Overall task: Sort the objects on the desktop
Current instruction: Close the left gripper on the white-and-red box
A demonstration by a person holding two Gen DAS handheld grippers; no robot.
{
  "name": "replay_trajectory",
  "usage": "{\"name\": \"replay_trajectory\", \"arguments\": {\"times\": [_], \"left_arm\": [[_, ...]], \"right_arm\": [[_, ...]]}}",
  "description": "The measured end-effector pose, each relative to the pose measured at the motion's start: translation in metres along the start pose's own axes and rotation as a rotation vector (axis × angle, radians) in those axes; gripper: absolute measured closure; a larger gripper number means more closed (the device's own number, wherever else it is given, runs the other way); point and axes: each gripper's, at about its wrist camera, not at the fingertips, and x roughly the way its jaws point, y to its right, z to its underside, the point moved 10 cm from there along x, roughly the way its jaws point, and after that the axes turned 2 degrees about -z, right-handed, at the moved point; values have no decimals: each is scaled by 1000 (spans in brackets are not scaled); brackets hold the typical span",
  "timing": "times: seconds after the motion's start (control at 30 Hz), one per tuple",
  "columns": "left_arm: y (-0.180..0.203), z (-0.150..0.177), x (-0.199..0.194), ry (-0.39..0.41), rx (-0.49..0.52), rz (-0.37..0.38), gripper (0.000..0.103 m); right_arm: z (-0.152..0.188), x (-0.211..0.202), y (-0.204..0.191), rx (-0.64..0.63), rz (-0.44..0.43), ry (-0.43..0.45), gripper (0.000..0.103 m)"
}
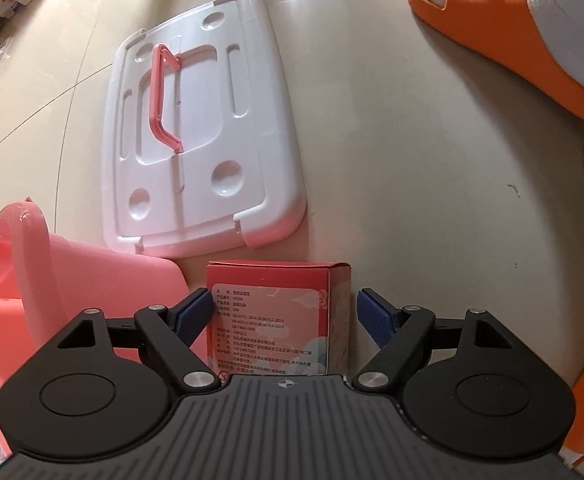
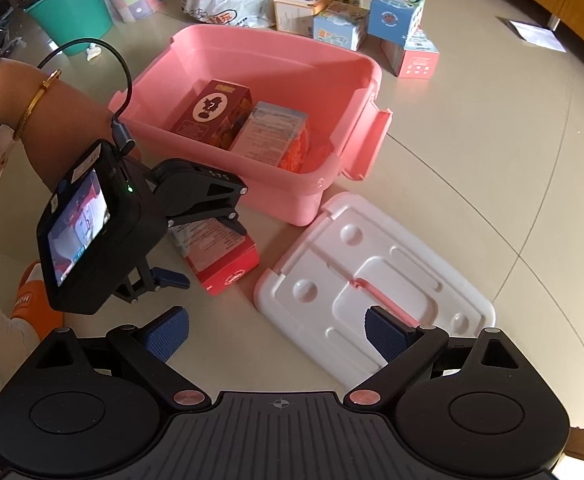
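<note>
The left gripper [image 1: 284,312] points steeply down at the pale tiled floor [image 1: 412,160] with its jaws standing apart around a small red cardboard box with a white printed label [image 1: 276,320]. The blue ribbed pad on the picture's left [image 1: 194,314] sits just beside or against the box edge; contact there cannot be confirmed. The pad on the picture's right [image 1: 374,318] stands clear of the box with a visible gap. The box rests on the floor, just beside the pink plastic storage bin [image 2: 260,92] and near the white plastic lid with a pink carrying handle [image 1: 208,128], which lies flat on the floor. In the right wrist view, the bin contains two cartons: a dark red carton [image 2: 216,112] and a carton with a pale printed face [image 2: 272,136], side by side. The right gripper [image 2: 278,334] hangs above the floor at the near edge of the lid, jaws wide apart, with nothing between the pads. A forearm wearing a gold bangle [image 2: 36,104] carries the left gripper. A cluster of small printed cartons [image 2: 356,16] stands on the floor beyond the bin. A teal plastic bucket [image 2: 72,8] stands at the upper left. An orange slide sandal [image 1: 512,36] worn over a white sock is on the floor well apart from the lid.
</note>
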Motion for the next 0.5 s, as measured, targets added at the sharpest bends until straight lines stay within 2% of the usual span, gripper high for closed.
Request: {"name": "replay_trajectory", "arguments": {"times": [0.03, 0.23, 0.5], "left_arm": [[-3, -2, -1, 3, -16, -3, 29], [-22, -13, -9, 6, -166, 35, 49], [-24, -14, -19, 34, -205, 37, 67]], "right_arm": [[0, 0, 0, 0, 1, 0, 10], [1, 0, 0, -6, 17, -1, 10], [2, -7, 4, 5, 31, 17, 10]]}}
